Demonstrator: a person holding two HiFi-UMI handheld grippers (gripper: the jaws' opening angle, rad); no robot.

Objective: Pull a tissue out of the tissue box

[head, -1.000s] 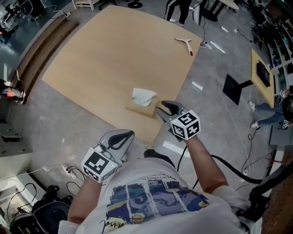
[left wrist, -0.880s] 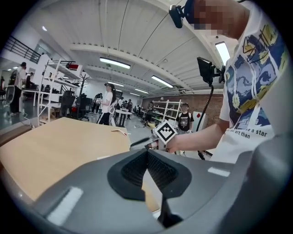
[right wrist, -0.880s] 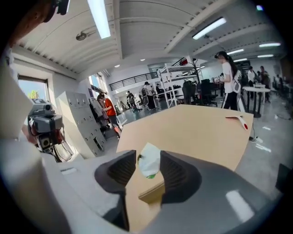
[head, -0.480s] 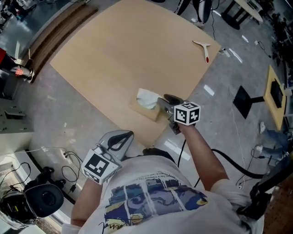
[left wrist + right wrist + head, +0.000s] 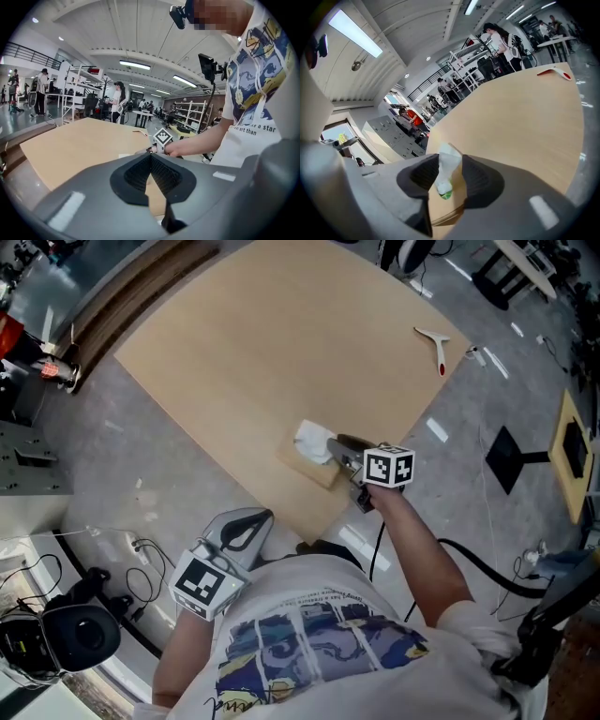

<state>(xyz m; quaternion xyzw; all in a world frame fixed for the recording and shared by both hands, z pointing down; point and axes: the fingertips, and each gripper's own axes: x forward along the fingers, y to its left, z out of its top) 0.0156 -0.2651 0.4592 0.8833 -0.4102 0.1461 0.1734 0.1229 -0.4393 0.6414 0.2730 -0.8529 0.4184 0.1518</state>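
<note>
A tan tissue box (image 5: 302, 467) sits near the front corner of the wooden board (image 5: 262, 343), with a white tissue (image 5: 310, 439) sticking up out of it. My right gripper (image 5: 339, 448) reaches in from the box's right side. In the right gripper view the tissue (image 5: 451, 154) stands upright between the dark pads (image 5: 480, 178) of that gripper (image 5: 450, 169) above the box (image 5: 449, 204). The jaws have just been closing, and a gap still shows beside the tissue. My left gripper (image 5: 253, 515) hangs back by my body with its tips together (image 5: 151, 155), holding nothing.
A white tool with a red tip (image 5: 436, 341) lies at the board's far right corner, also visible in the right gripper view (image 5: 555, 71). Grey floor surrounds the board, with cables and black gear (image 5: 80, 634) at bottom left. People and racks stand far behind.
My right gripper has dropped and moved forward to the box and rolled, so the tissue now stands between its jaws. The left gripper has hardly moved.
</note>
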